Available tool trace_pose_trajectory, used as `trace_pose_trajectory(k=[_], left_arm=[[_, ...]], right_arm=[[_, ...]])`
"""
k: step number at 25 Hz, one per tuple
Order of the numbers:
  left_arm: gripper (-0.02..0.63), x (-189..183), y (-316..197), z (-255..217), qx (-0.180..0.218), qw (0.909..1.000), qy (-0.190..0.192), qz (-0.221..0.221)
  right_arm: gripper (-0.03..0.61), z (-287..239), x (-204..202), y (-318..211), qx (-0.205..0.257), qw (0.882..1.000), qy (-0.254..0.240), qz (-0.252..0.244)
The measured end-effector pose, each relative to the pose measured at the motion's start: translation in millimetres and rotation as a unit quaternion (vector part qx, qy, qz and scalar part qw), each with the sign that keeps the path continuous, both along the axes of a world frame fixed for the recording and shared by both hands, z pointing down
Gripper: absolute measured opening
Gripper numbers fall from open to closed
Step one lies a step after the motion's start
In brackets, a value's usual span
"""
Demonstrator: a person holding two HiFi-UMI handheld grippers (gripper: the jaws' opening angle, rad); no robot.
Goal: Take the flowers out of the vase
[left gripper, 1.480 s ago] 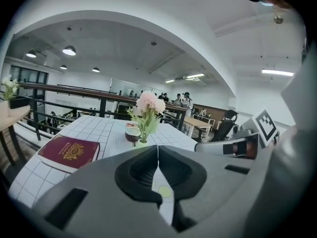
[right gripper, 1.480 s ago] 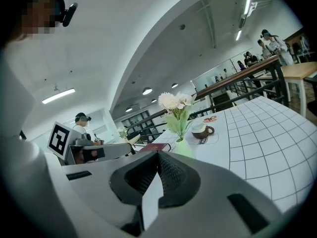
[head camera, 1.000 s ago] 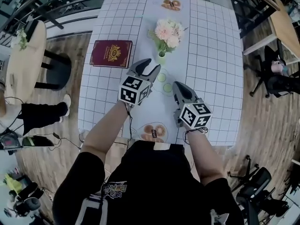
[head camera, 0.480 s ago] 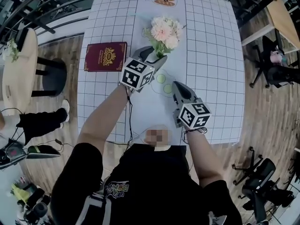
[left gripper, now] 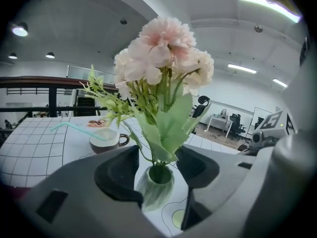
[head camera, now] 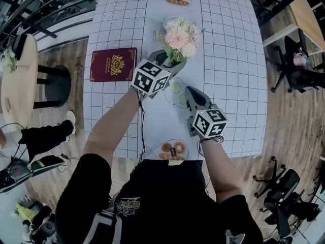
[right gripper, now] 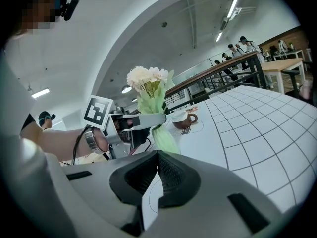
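Reaching in over the last second, the left hand-held gripper (head camera: pixel 169 64) had come up to the pale green vase (left gripper: pixel 157 188) and spread its jaws wide. They stood either side of the vase's neck, and the pads did not look to be pressing yet. The pink and cream flowers (head camera: pixel 180 33) still sat upright in that vase, mid-desk toward the far side. I judged that this hand meant to steady the vase while the other drew out the stems. The right hand-held gripper (head camera: pixel 191 92), jaws together and empty, waited just short of the vase on its near right, low over the desk (head camera: pixel 231 60). Above the bouquet there was only free air. A dark red book (head camera: pixel 112 64) lay to the left, well apart. A coffee cup (left gripper: pixel 105 141) stood beyond the vase, and a plate of pastries (head camera: pixel 172 149) sat at the near edge, behind both hands.
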State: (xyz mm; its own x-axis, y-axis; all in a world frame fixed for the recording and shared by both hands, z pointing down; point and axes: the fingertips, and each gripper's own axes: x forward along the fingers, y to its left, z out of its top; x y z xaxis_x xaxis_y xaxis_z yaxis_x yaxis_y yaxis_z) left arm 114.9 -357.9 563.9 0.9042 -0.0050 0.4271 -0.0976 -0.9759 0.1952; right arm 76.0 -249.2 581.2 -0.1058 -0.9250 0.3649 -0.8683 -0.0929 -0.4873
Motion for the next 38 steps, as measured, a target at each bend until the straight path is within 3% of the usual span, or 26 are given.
trace_pose_trajectory(k=[3,10,13,20,30,38], left_arm=[[0.229,-1,-1,-2,0.0,1.0,0.009,-0.001],[0.114,-3,-3,-6,0.004,0.9998,0.019,-0.007],[0.1,-4,-4,-6,0.006,0.9997,0.021,-0.009],[0.089,-6,-6,-7,0.001,0.9995,0.027,-0.017],[0.086,-7,-7,-8,-0.002,0.9993,0.029,-0.024],[0.081,-15,-10,-18,-0.004,0.9989,0.039,-0.027]], right_arm=[[0.021,2,4,-7,0.006,1.0,0.016,0.003],[0.026,9,8,-32,0.01,0.999,0.035,-0.012],[0.128,15,9,-43,0.006,0.999,0.05,-0.021],[0.209,21,11,-72,0.001,0.995,0.085,-0.044],[0.222,27,5,-96,-0.003,0.982,0.161,-0.101],[0.221,28,7,-97,0.006,0.981,0.158,-0.111]])
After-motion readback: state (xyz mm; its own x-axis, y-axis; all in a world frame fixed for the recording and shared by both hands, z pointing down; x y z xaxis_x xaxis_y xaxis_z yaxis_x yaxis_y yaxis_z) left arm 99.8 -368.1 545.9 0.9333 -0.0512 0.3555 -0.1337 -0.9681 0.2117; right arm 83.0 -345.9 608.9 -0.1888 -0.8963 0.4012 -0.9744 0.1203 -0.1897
